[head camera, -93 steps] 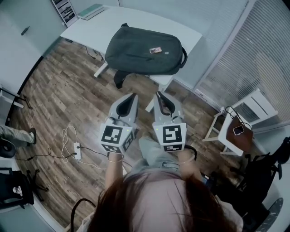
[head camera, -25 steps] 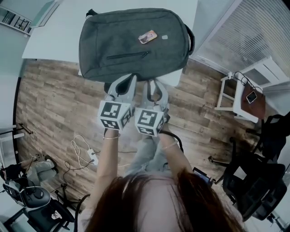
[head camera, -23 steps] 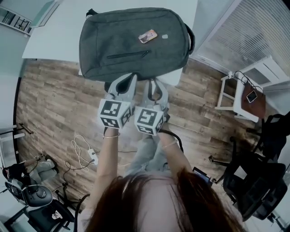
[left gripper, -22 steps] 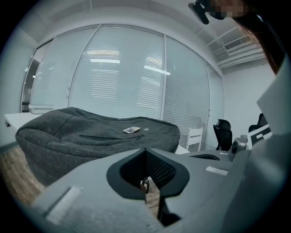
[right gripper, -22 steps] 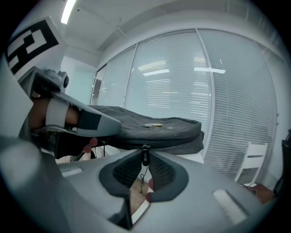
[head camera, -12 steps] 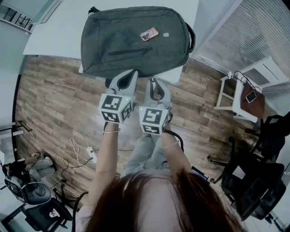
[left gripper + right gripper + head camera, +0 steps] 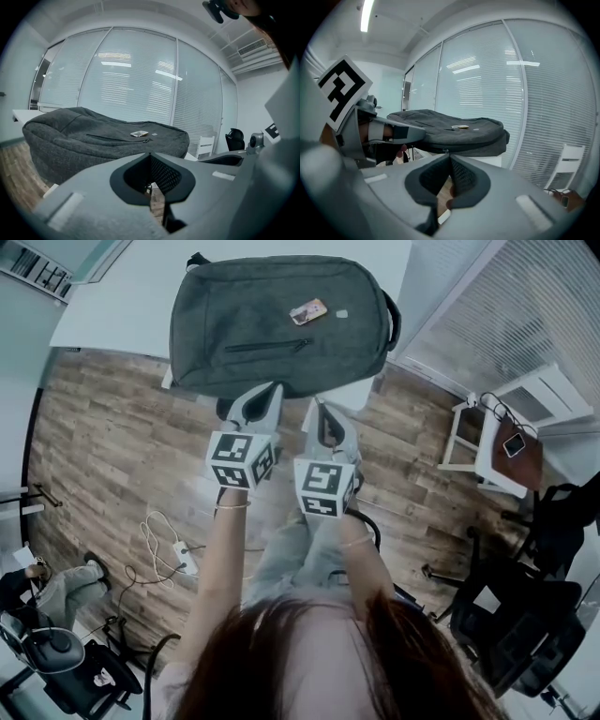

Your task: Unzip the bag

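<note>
The small tag on the bag is way too tiny to read, and part of the bag's near edge is hidden behind the left gripper and right gripper.

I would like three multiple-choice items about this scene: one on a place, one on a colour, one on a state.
1. Where does the backpack lie?
A. on the floor
B. on the white table
C. on a chair

2. What colour is the backpack?
A. red
B. yellow
C. dark grey

3. How do the jaws of the left tool stand?
A. together, empty
B. wide apart
C. clamped on a zip pull

Key:
1 B, the backpack rests on the table top.
2 C, its fabric is dark grey.
3 A, the jaws meet with nothing between them.
</note>
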`<state>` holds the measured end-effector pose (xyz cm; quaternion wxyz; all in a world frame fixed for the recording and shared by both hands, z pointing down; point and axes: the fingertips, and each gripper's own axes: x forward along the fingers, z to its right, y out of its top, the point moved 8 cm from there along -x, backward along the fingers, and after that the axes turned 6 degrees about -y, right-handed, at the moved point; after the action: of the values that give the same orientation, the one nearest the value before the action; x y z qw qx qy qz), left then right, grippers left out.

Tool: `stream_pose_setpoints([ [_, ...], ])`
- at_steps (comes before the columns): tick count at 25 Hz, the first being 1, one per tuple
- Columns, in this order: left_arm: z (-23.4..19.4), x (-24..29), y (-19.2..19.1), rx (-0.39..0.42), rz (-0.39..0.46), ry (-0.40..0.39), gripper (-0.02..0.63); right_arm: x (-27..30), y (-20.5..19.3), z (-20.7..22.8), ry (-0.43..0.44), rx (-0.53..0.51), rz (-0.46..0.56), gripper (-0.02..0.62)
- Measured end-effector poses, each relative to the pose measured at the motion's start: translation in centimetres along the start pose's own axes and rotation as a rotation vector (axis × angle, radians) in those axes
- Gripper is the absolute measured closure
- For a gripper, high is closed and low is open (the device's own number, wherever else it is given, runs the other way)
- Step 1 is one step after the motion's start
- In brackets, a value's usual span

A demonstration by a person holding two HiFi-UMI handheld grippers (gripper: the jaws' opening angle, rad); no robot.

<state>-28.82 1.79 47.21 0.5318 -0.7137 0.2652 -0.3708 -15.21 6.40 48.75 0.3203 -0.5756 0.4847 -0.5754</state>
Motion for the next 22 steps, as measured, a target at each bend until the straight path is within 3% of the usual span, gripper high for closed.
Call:
stream_pose_setpoints([
  [13,0.1,0.0,0.0,-0.004,0.000,-0.002,0.597,0.1,-1.4,-0.1,0.098,0.073,-0.003,0.584],
  [16,0.1,-0.1,-0.1,-0.005,0.002,-0.002,0.597,0.1,-1.3,-0.5,0.113,0.051,-0.004,0.540],
  [22,0.1,0.0,-0.2,-0.004,0.002,-0.002,0.597,0.6,-0.6,-0.2,0.082,-0.014,0.000,0.511],
])
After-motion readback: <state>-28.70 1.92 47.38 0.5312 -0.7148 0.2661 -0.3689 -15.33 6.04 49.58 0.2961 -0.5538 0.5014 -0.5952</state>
